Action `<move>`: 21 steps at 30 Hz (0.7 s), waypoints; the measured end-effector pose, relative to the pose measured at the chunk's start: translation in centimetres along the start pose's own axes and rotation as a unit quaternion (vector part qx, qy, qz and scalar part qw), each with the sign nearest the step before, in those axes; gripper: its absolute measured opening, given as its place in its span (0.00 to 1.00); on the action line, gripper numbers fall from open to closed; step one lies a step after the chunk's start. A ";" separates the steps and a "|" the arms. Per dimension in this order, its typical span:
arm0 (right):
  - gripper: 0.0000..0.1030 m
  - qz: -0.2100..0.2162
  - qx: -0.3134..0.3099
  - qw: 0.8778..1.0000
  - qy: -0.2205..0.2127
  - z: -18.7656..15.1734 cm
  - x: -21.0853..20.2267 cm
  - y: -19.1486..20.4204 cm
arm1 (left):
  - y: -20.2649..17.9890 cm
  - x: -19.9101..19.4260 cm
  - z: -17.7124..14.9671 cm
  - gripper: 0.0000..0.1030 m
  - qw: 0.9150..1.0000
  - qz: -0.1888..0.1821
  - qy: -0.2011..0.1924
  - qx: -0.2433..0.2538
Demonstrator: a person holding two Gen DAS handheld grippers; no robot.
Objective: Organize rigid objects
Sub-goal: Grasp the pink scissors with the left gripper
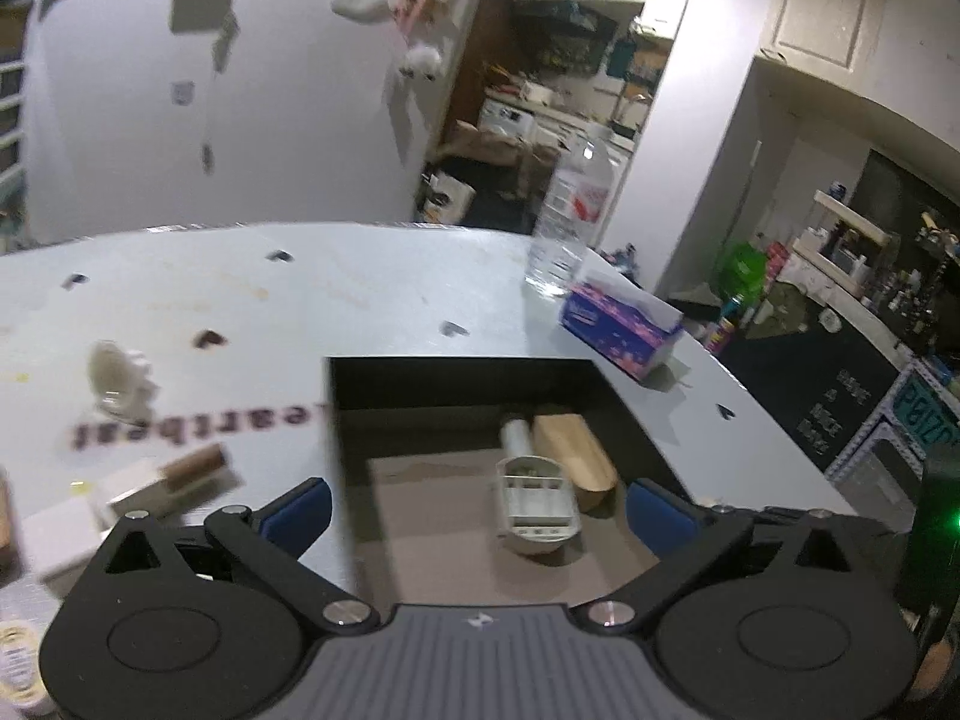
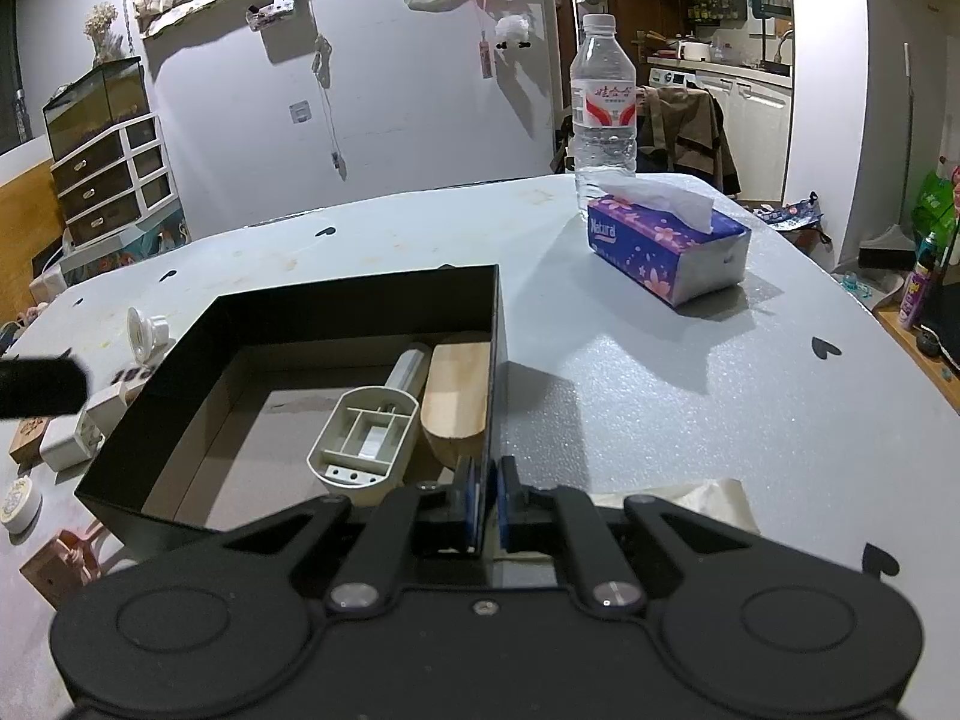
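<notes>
Left claw hangs above the near end of the black box, its blue pads spread as wide as they go with nothing between them. Right claw is pressed narrow on the near end of the box's right wall, one pad inside the box and one outside, so it grips that thin wall.

Inside the box, against the right wall, lies a pale wooden piece with rounded ends. Just left of it, touching or nearly so, lies a grey plastic holder with open compartments facing up, and a white cylinder lies at the holder's far end. The rest of the box floor is bare brown card.

Left of the box on the bench sit several loose things: a small white funnel-shaped cap near the box's far left corner, white blocks and a wooden block beside the left wall, and a round tape roll near the box's near left corner. In the left wrist view these are blurred.

Right of and beyond the box, well apart from it, stands a purple tissue box with a tissue sticking out, and a clear water bottle stands upright just behind it.
</notes>
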State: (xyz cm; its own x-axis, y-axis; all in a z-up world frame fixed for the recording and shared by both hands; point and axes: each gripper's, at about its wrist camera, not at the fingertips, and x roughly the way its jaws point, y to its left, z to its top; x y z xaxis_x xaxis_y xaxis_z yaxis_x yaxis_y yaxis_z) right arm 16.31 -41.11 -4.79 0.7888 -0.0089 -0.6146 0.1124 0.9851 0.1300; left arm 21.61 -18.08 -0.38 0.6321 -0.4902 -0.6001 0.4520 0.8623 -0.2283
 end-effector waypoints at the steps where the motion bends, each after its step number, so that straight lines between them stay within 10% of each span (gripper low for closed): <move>1: 0.07 0.000 0.000 1.000 0.000 0.0 0.0 0.0 | 0.4 -0.5 -0.3 1.00 1.000 0.009 -0.006 0.000; 21: 0.06 -0.005 -0.001 1.000 0.001 0.0 0.0 0.0 | 6.9 -5.2 -7.9 1.00 0.990 0.138 -0.029 -0.024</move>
State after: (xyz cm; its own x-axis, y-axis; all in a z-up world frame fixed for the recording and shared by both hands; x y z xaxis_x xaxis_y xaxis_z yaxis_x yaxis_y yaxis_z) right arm 16.30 -41.09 -4.83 0.7870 -0.0190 -0.6167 0.1194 0.9853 0.1220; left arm 16.48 -8.59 -4.87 0.7634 -0.2398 -0.5997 0.2275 0.9689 -0.0979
